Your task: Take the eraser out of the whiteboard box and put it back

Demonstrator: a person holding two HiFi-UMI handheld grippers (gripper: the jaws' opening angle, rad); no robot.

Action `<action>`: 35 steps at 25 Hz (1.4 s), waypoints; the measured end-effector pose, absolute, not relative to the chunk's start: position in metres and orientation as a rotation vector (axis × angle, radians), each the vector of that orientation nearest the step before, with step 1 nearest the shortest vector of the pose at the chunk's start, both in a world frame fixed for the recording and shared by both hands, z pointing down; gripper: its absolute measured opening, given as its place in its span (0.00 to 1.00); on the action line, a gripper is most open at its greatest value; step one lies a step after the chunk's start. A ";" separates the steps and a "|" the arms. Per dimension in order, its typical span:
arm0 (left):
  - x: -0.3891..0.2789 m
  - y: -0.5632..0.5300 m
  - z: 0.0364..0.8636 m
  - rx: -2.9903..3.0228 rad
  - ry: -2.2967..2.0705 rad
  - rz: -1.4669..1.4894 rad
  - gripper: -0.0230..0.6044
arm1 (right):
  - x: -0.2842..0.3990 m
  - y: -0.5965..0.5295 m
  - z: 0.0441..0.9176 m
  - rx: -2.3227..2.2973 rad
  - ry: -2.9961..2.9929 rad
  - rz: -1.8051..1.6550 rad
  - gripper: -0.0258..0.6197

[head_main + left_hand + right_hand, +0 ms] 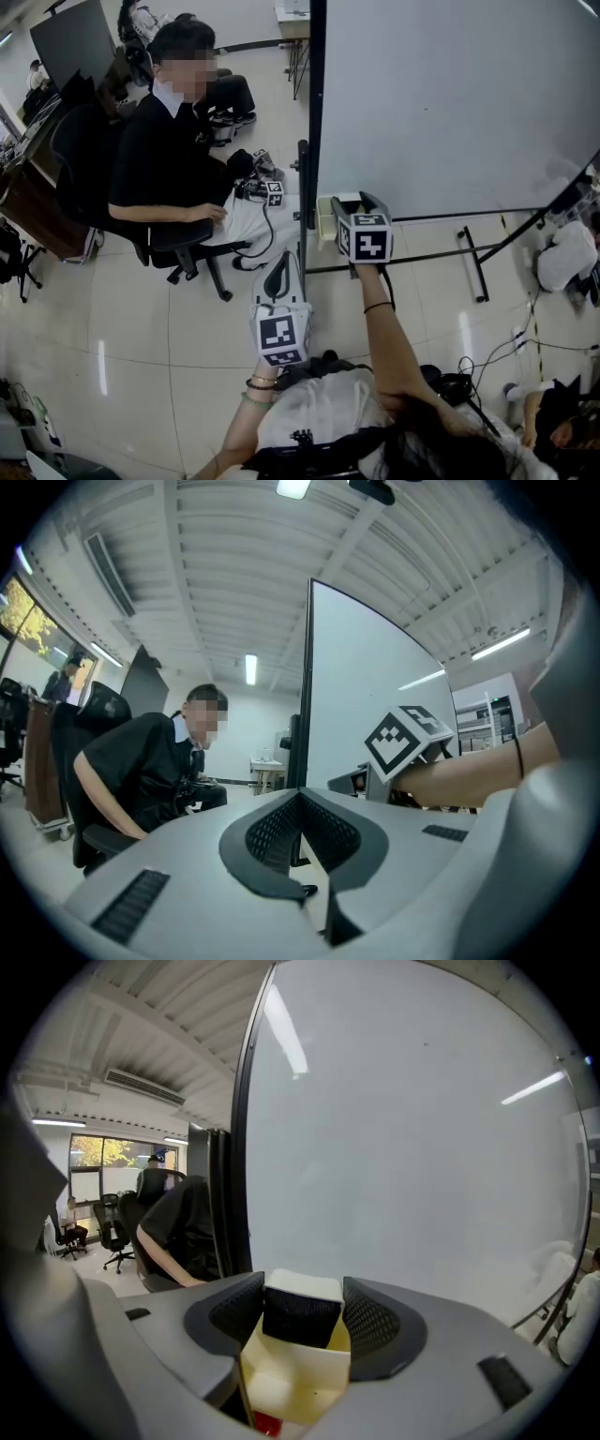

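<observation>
The eraser, black felt with a white back, sits between the pads of my right gripper, which is shut on it. It hangs just over the pale yellow whiteboard box, in front of the whiteboard. In the head view the right gripper reaches the box at the board's lower left corner; the eraser is hidden there. My left gripper is shut and empty, held low and apart from the box.
A seated person in black is at the left with a gripper device nearby. The whiteboard's stand legs spread over the tiled floor. Something red lies in the box bottom. Cables and bags lie at the right.
</observation>
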State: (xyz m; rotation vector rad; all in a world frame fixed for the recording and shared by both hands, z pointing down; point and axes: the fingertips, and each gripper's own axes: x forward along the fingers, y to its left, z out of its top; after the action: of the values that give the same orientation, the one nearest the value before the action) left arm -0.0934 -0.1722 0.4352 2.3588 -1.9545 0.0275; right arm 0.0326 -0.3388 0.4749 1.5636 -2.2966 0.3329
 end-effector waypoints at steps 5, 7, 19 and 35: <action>-0.093 -0.170 0.433 2.350 -1.937 -0.053 0.04 | 0.040 -0.316 0.419 1.598 -2.438 0.173 0.46; -0.092 -0.170 0.430 2.346 -1.923 -0.118 0.04 | 0.041 -0.304 0.395 1.596 -2.488 0.097 0.46; -0.082 -0.169 0.416 2.357 -1.921 -0.204 0.04 | 0.045 -0.225 0.367 1.506 -2.610 -0.072 0.46; -0.050 -0.157 0.406 2.564 -1.845 -0.096 0.04 | 0.045 -0.219 0.381 1.508 -2.611 -0.028 0.46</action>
State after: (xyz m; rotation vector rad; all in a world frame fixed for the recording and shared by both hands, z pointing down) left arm -0.0495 -0.1571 0.4056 2.5638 -1.8453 -0.0963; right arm 0.0445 -0.2194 0.3808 1.5081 -2.6113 -0.0280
